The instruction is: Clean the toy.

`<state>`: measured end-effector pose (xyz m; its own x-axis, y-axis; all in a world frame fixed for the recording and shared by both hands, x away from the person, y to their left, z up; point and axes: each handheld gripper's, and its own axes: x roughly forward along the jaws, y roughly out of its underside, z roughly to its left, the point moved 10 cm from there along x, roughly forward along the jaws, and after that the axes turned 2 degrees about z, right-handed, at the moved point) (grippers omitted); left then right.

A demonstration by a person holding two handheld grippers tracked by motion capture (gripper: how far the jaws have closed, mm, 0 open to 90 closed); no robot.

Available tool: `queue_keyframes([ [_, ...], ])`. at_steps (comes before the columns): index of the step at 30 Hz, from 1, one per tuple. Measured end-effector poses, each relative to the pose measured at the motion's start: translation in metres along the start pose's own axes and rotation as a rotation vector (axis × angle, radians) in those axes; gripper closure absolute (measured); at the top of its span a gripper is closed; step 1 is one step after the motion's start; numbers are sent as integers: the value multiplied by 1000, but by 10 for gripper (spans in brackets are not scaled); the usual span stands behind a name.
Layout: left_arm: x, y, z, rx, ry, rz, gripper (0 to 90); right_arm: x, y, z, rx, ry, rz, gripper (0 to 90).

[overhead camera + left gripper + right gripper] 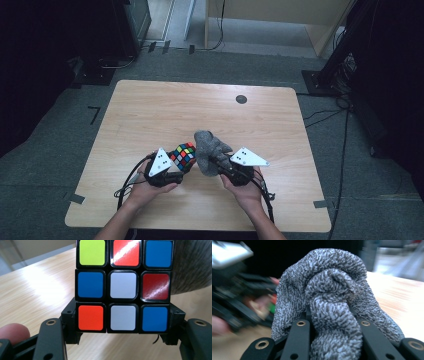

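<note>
We hold the cube point(183, 155) pinched in our left gripper point(172, 167), above the table point(150, 110). Just to its right, touching it, hangs the grey cloth point(210, 150), clamped by our right gripper point(222, 165).

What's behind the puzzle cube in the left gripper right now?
Behind the puzzle cube is the grey cloth at its right and bare table at its left. The cube covers whatever lies directly behind its middle.
</note>
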<state>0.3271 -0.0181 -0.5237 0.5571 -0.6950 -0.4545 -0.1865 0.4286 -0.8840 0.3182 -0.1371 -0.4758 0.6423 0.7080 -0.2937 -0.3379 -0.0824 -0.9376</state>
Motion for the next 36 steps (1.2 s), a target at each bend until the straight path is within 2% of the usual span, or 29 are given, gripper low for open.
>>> queue_keyframes([
  [2,1,-2,-7,41,4,-13,345,-1,-5,12,34,-78,-21,743],
  [4,0,-3,-13,72,23,-22,345,-1,-8,22,46,-126,-29,741],
  [5,0,-4,-15,81,29,-27,345,0,-7,25,43,-133,-20,739],
  [8,-4,-5,-18,120,39,-50,345,4,-2,25,33,-120,-8,739],
  [10,-7,-6,-18,127,45,-61,345,6,2,16,41,-82,-3,739],
  [12,-7,-7,-16,123,41,-65,345,7,7,4,22,-26,13,737],
  [14,-8,-8,-15,103,45,-74,345,9,14,-8,48,7,59,737],
  [15,-8,-9,-14,94,42,-79,345,9,17,-12,44,26,78,737],
  [16,-8,-9,-13,88,37,-77,345,8,17,-13,42,32,74,738],
  [18,-5,-6,-10,84,17,-50,345,5,12,-9,33,30,45,738],
  [21,-1,-1,-12,87,15,-14,345,-1,-4,12,24,-56,-25,735],
  [22,-1,-2,-15,88,27,-21,345,-2,-6,17,14,-69,-35,733],
  [24,-6,-9,-20,91,56,-63,345,-1,-7,24,-7,-60,-33,733],
  [25,-8,-11,-20,93,57,-71,344,1,-5,24,-3,-57,-27,732],
  [27,-10,-12,-18,105,44,-74,344,2,-3,18,44,-49,-50,734],
  [29,-10,-10,-16,97,41,-70,344,4,4,8,74,-12,-25,734],
  [32,-12,-13,-13,77,41,-86,345,6,13,-6,64,53,35,735],
  [34,-12,-14,-13,58,47,-92,345,4,11,-8,65,61,21,734],
  [36,-9,-11,-13,46,53,-69,345,-3,-1,-1,62,50,-36,734],
])
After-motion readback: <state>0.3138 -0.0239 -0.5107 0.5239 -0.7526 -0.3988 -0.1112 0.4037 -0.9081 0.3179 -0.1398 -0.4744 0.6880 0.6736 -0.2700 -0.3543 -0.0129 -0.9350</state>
